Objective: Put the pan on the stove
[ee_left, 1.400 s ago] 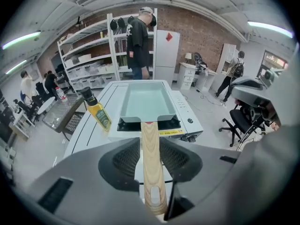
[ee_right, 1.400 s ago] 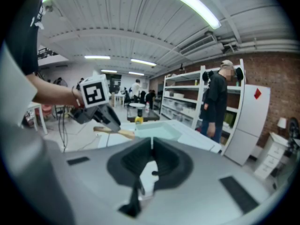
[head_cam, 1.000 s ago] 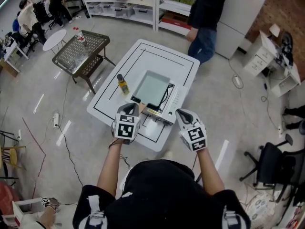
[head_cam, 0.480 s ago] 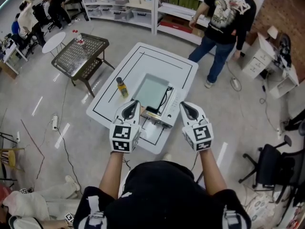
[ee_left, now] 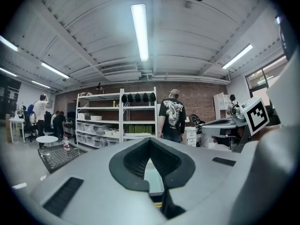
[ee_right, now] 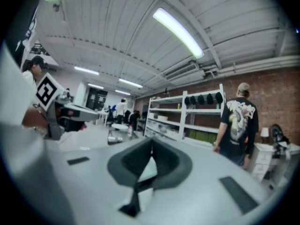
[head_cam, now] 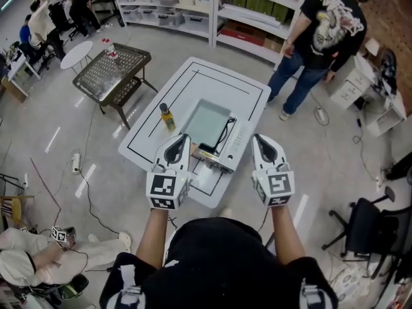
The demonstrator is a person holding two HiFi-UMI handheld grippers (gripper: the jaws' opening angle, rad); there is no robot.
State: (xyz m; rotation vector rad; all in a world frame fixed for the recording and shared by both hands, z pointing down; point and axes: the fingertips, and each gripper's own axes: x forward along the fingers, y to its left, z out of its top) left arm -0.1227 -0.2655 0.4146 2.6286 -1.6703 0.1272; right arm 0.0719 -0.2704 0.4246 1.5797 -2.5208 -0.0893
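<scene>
You hold both grippers up in front of you, pointing level across the room toward twelve o'clock, so their cameras see shelves and ceiling, not the work surface. The left gripper has its fingers pressed together with nothing between them, and the right gripper is closed and empty in the same way. You carry nothing yet.

The white table lies below you at twelve o'clock. The stove sits near its middle, its flat glass top bare and ready for the pan, with a black cable looping over its three o'clock side. A small bottle stands just beside the stove at nine o'clock, clear of the cooking surface.

The pan itself shows in no view. Something dark sits at the stove's six o'clock edge between your grippers, too small to tell. By my reading, the task has not begun, so find the pan first.
</scene>
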